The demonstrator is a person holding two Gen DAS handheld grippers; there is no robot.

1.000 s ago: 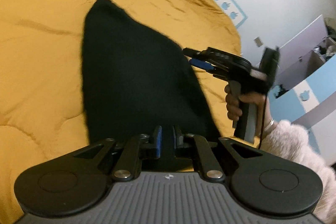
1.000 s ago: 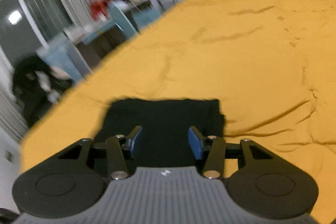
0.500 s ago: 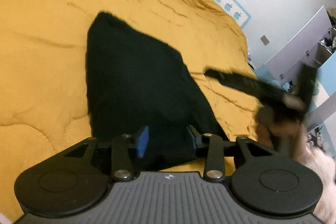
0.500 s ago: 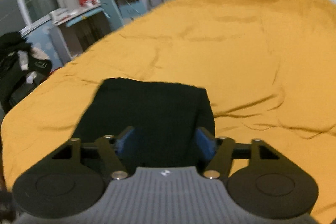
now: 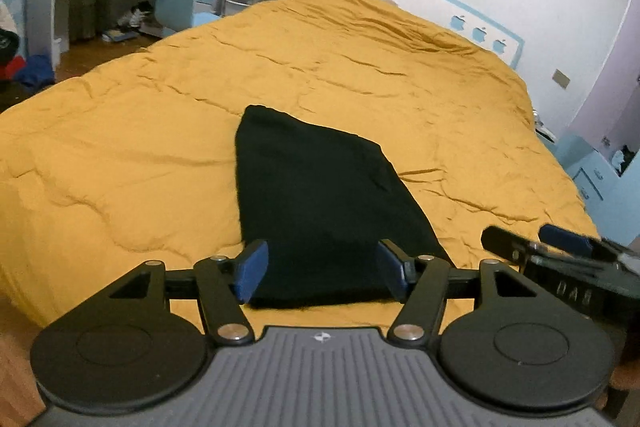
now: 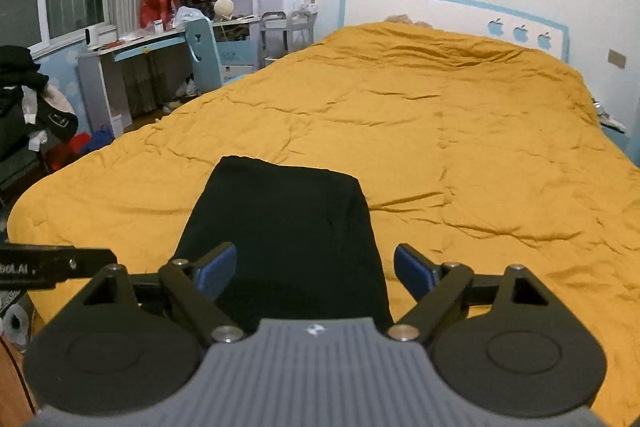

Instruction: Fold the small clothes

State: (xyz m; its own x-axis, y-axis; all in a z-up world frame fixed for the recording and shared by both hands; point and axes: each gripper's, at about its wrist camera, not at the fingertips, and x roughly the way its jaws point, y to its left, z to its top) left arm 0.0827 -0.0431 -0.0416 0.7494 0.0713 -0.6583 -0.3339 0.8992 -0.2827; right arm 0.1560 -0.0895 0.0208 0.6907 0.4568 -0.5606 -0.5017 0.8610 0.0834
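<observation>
Garment (image 5: 320, 203) lies folded flat on bed (image 5: 360, 67), near its front edge. Left gripper (image 5: 322, 269) and right gripper (image 6: 316, 269) hover above, jaws just opened wide, nothing between them: fold apparently released to settle.

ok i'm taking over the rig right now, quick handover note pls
Left gripper: open, nothing between the fingers; jaws have just been opening.
Right gripper: open and empty as well, jaws just opened wide.
Black fabric garment: lies folded in a narrow flat strip on the mustard-yellow quilted bedspread, near the front edge, ahead of both grippers, touched by neither.
Done: it appears folded and released.
Left: perhaps one more fold to shorten it. No other small clothes show on the bed.
</observation>
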